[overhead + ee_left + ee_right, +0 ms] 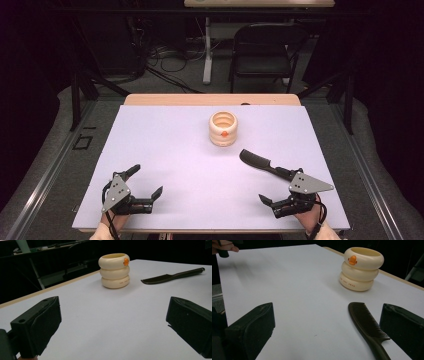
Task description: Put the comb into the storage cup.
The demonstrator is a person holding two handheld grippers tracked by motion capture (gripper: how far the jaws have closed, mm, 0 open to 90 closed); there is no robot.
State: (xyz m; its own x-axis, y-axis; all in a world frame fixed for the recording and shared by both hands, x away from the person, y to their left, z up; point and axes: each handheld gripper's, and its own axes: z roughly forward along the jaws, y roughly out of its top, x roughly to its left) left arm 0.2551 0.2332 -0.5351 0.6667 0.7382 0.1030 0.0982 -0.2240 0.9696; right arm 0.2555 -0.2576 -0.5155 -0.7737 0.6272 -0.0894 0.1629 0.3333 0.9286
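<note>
The black plastic comb (262,164) lies flat on the white tabletop (170,150), its handle just beside the right claw (274,192), whose jaws are spread and empty, probably to take it. The cream ribbed cup (223,129) stands apart. The left claw (148,181) rests spread, open room around it.

comb (368,330): handle end runs off the bottom edge, right gripper view | cream cup (360,268): small lettering on lower ring too small to read | hand (223,246): cut at top-left corner, blurred
</note>
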